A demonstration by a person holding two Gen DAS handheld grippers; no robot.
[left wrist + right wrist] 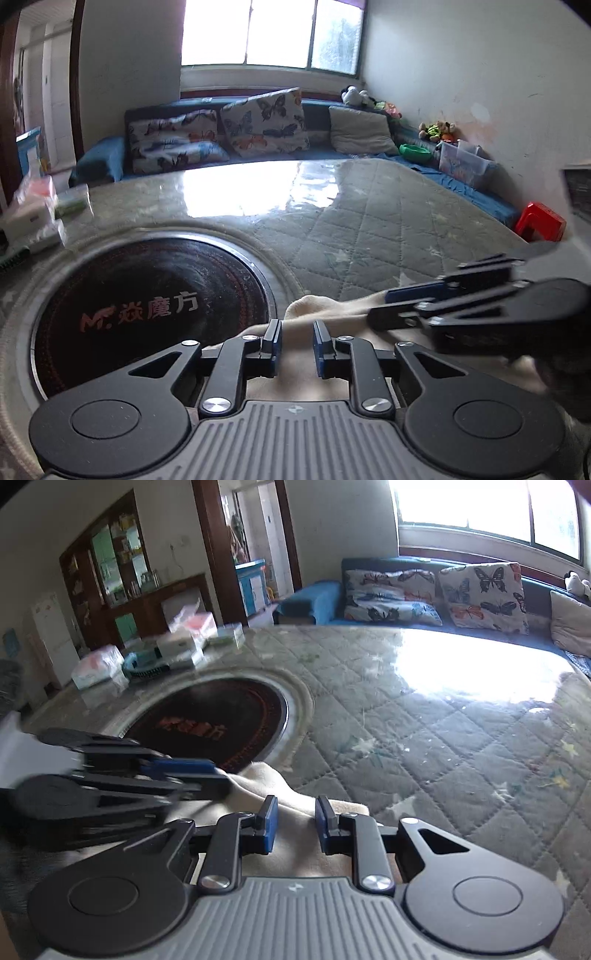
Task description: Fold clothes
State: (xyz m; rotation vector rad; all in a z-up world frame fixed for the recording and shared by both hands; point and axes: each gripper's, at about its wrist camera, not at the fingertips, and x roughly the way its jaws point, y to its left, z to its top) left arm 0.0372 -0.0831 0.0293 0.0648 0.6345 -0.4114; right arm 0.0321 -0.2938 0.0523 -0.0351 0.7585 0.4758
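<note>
A cream garment (314, 314) lies on the quilted table cover at the near edge, beside the round black hotplate. It also shows in the right wrist view (273, 786). My left gripper (296, 345) is open just above the cloth, the cloth passing between its fingers without being clamped. My right gripper (295, 825) is open over the same cloth. Each gripper shows in the other's view: the right one (380, 308) comes in from the right, the left one (218, 779) from the left, both close to the cloth's far fold.
A round black hotplate (147, 314) is set in the table at the left. Boxes and packets (177, 646) crowd the far left of the table. A blue sofa with butterfly cushions (258, 125) runs behind. A red stool (541, 221) stands at the right.
</note>
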